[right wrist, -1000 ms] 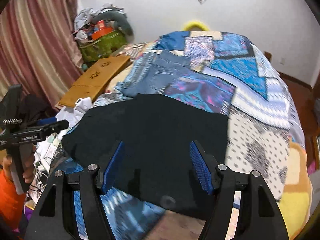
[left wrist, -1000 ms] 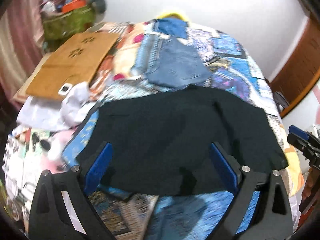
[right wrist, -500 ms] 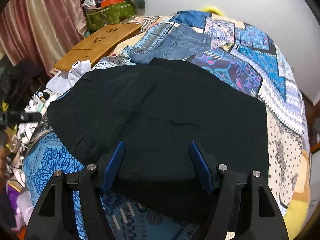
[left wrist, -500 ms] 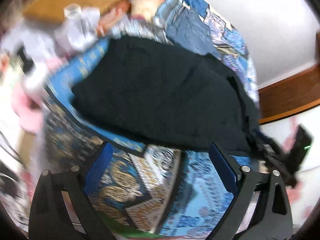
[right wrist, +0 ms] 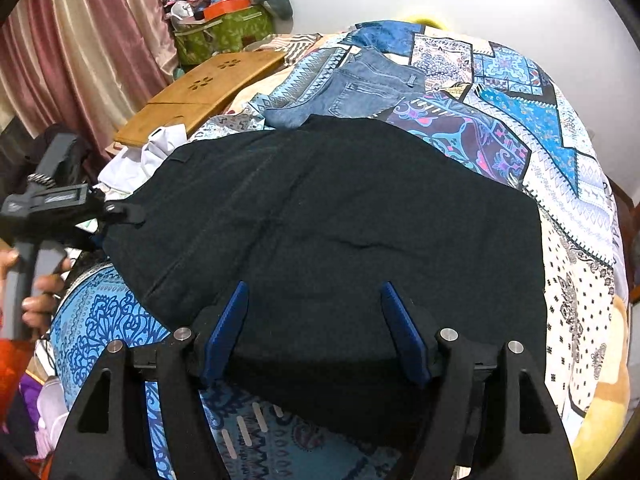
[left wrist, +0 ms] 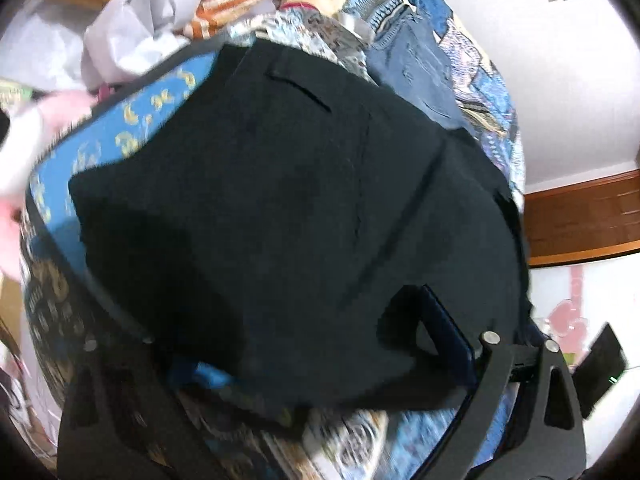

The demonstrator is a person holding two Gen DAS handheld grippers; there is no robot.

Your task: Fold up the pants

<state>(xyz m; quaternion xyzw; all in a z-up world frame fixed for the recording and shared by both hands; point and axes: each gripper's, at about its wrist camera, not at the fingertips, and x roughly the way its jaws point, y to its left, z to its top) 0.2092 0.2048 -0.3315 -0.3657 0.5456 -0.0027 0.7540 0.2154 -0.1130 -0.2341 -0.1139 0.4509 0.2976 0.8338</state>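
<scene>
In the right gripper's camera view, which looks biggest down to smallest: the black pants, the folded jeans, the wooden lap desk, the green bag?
1. black pants
2. jeans and wooden lap desk: similar, too close to rank
3. green bag, though it sits farthest away

Black pants [right wrist: 340, 232], folded into a broad, roughly rectangular panel, lying flat on the patterned bedspread [right wrist: 560, 184] at the near part of the bed. The fabric is plain, dark and matte, with a slight crease near its centre and faint seam lines running along its length. A slit pocket opening [left wrist: 298, 90] shows near the far left corner in the left wrist view. The near edge hangs over the bed's near side; the far edge lies just beside folded blue jeans [right wrist: 360, 88].
</scene>
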